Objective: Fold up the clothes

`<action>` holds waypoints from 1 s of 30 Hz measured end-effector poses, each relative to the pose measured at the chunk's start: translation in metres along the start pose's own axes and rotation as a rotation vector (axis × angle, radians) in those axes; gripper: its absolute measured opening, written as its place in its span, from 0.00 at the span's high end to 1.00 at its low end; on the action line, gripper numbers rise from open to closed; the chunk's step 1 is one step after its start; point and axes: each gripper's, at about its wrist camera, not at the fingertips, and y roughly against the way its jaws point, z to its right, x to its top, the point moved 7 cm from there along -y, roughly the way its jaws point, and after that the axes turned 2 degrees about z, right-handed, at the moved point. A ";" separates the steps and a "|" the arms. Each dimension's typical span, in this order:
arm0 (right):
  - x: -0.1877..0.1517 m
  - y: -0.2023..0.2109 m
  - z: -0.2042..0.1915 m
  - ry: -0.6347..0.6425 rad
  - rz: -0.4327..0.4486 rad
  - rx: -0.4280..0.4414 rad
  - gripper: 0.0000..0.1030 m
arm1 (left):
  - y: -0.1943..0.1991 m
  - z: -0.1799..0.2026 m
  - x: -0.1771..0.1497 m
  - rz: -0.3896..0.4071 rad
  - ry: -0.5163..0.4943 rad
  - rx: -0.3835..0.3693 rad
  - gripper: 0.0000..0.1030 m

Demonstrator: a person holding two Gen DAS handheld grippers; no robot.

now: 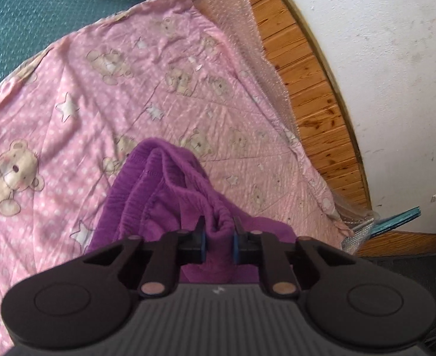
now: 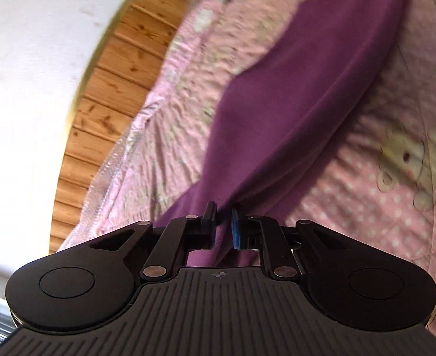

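A purple garment [image 1: 158, 190] with a gathered elastic waistband lies bunched on a pink bed sheet [image 1: 78, 95] printed with bears and stars. In the left wrist view my left gripper [image 1: 219, 231] is shut on a fold of the waistband, the cloth squeezed between its blue pads. In the right wrist view the same purple garment [image 2: 300, 95] stretches away as a long band across the sheet [image 2: 366, 195]. My right gripper [image 2: 224, 216] is shut on a pinched edge of that fabric close to the camera. The picture there is blurred.
A wooden panelled strip [image 1: 309, 95] and a white wall [image 1: 389, 59] run along the sheet's right side, with bubble wrap [image 1: 247, 29] at the edge. Green textured cover [image 1: 25, 14] shows past the sheet's far left. A teal flat object [image 1: 395, 219] lies by the wall.
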 end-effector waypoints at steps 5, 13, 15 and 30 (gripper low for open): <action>0.002 0.004 0.020 -0.063 0.032 -0.011 0.62 | -0.019 -0.019 -0.013 0.006 0.035 0.102 0.46; 0.043 -0.010 0.015 0.014 0.086 -0.053 0.99 | -0.021 -0.003 0.004 0.027 0.016 0.108 0.92; 0.069 0.010 -0.002 0.060 0.183 -0.019 1.00 | 0.006 0.020 0.010 0.057 -0.024 0.012 0.92; 0.089 -0.013 0.080 -0.081 0.088 -0.036 0.63 | -0.011 -0.067 -0.045 -0.113 -0.012 0.198 0.91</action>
